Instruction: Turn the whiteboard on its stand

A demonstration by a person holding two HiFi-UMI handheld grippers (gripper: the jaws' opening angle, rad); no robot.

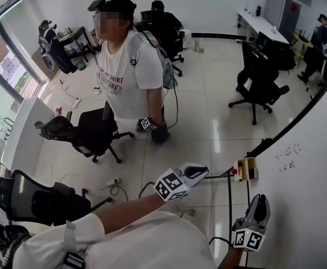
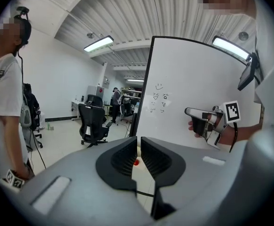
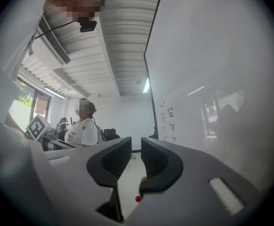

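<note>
Whiteboard (image 1: 312, 167) turn: not started, as far as could be judged.
Board stood upright on its stand (image 1: 229, 206) at the person's right, written face toward them, with neither gripper holding it. Left gripper (image 1: 202, 171) hovered near the framed edge, jaws a narrow slit apart with nothing in them. Right gripper (image 1: 260, 199) was close beside the face, jaws likewise slightly apart and empty. Left to do: take the edge, swing the board round, release.

Whiteboard (image 1: 314, 167) smooth glossy white, dark frame. Floor (image 1: 208, 122) glossy pale tiles. Left hand-held gripper (image 2: 139, 145) and right hand-held gripper (image 3: 136, 145) matt grey plastic, ribbed black pads (image 2: 125, 157).
</note>
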